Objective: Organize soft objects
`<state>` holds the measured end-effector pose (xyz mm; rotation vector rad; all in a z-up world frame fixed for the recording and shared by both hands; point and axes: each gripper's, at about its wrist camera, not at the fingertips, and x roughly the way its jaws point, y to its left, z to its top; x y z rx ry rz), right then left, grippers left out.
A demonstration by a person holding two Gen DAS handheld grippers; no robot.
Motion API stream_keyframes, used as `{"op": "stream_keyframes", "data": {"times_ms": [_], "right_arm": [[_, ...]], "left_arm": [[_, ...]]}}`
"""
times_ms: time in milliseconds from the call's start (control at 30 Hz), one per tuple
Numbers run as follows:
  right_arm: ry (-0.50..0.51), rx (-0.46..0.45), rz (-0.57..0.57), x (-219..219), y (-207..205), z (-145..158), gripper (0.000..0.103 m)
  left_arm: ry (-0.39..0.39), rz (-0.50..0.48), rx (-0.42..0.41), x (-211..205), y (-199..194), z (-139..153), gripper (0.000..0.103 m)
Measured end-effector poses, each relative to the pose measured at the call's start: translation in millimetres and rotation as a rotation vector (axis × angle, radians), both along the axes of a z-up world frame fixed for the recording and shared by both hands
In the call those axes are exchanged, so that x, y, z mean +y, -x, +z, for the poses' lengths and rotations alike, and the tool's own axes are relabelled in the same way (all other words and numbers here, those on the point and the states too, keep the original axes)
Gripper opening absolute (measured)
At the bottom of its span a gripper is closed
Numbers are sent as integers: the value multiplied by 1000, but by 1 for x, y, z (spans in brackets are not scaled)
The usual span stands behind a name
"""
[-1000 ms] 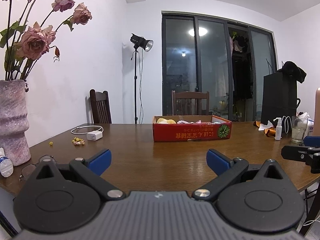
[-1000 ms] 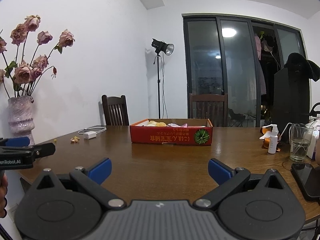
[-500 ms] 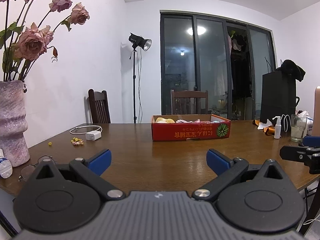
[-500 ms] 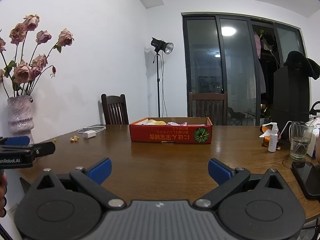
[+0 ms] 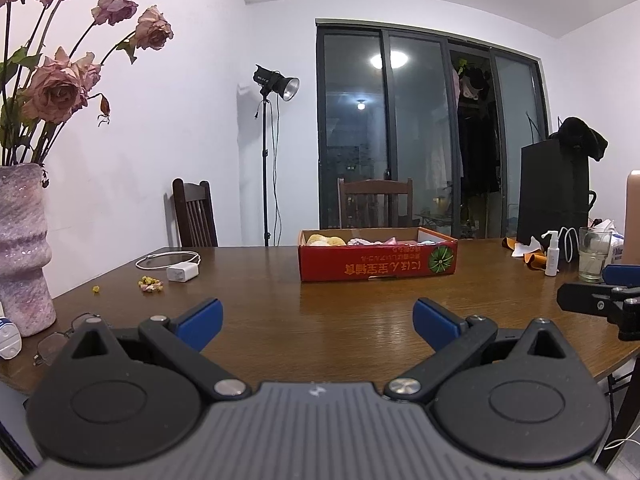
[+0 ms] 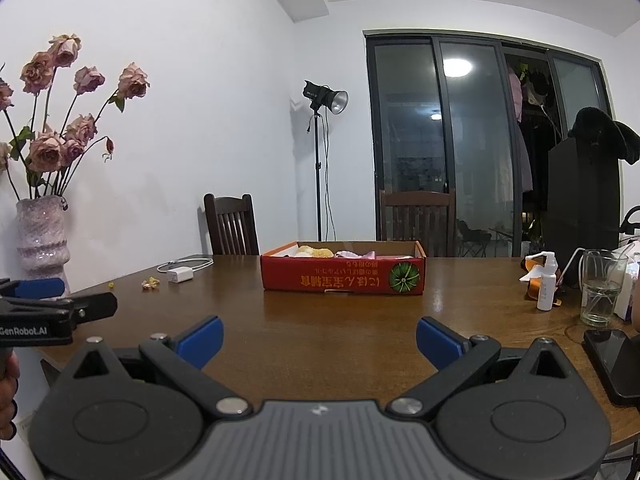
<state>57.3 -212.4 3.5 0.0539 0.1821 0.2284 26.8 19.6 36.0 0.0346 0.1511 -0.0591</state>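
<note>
A: Fingers spread wide on both sides, nothing between them. My left gripper (image 5: 318,316) and my right gripper (image 6: 319,336) both hang over the near edge of the table (image 5: 360,308), well short of the red box (image 5: 378,258).

B: Anything change in the last second?

A: Barely. The left view has tilted up a touch, so the red box sits a little lower in frame than a second ago; the right view has hardly shifted. Both pairs of fingers stay as open as they were. Nothing on the table has moved.

B: Where are the soft things?

A: Inside the red box: a yellow plush lump (image 5: 323,239) at its left end, pale pink cloth (image 5: 378,241) toward its middle. Only the tops show over the wall, so I can't count them or say how they're arranged.

B: So what stage?

A: Can't settle it. Soft things in the box with both grippers empty fits either waiting to sort them or having put them in already. No soft item shows on the wood around the box.
</note>
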Motion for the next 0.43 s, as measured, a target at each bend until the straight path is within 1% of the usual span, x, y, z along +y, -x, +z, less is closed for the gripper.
{"op": "stream_keyframes", "data": {"times_ms": [67, 200, 367, 433], "right_arm": [[-1, 1, 2, -1, 0, 0, 103], [0, 3, 3, 0, 0, 1, 103], [-1, 0, 0, -2, 1, 1, 103], [0, -7, -2, -2, 2, 0, 103]], "left_arm": [[11, -15, -8, 0, 1, 0, 103], [26, -20, 0, 0, 1, 0, 103], [17, -8, -24, -1, 3, -1, 103], [11, -18, -26, -1, 5, -3, 103]]}}
